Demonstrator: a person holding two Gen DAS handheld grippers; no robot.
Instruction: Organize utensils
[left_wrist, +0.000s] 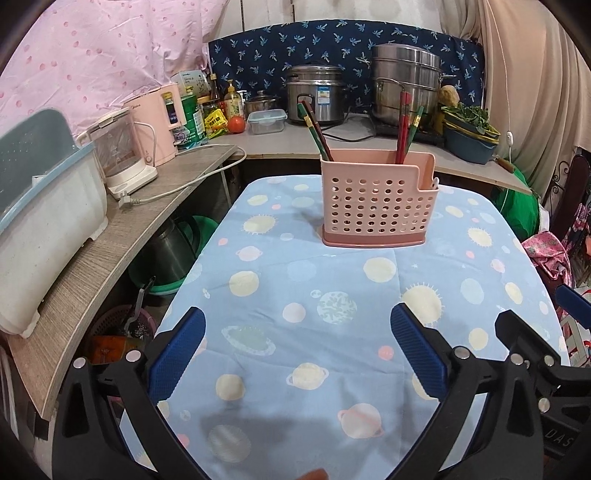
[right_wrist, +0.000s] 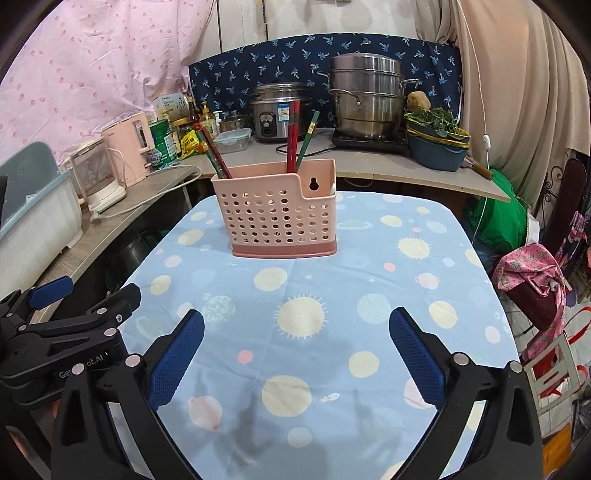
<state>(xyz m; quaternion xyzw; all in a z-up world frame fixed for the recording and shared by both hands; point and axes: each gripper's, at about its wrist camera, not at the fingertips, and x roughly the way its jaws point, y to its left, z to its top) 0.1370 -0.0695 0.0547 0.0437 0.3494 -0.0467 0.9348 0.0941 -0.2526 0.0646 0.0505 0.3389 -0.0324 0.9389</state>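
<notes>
Both my grippers spread wide, nothing between the pads — left gripper (left_wrist: 297, 328), right gripper (right_wrist: 296, 330), hovering over the planet-print tablecloth (left_wrist: 295, 369). Pink utensil caddy (left_wrist: 376, 206) at 12 o'clock, upright on the cloth, chopsticks (left_wrist: 403, 125) standing inside — well apart from both.

A steel rice cooker (left_wrist: 314, 92) and a stacked steel steamer pot (left_wrist: 406, 83) are standing far ahead of the claw. A pink electric kettle (left_wrist: 157, 123) is sitting ahead to its left.
</notes>
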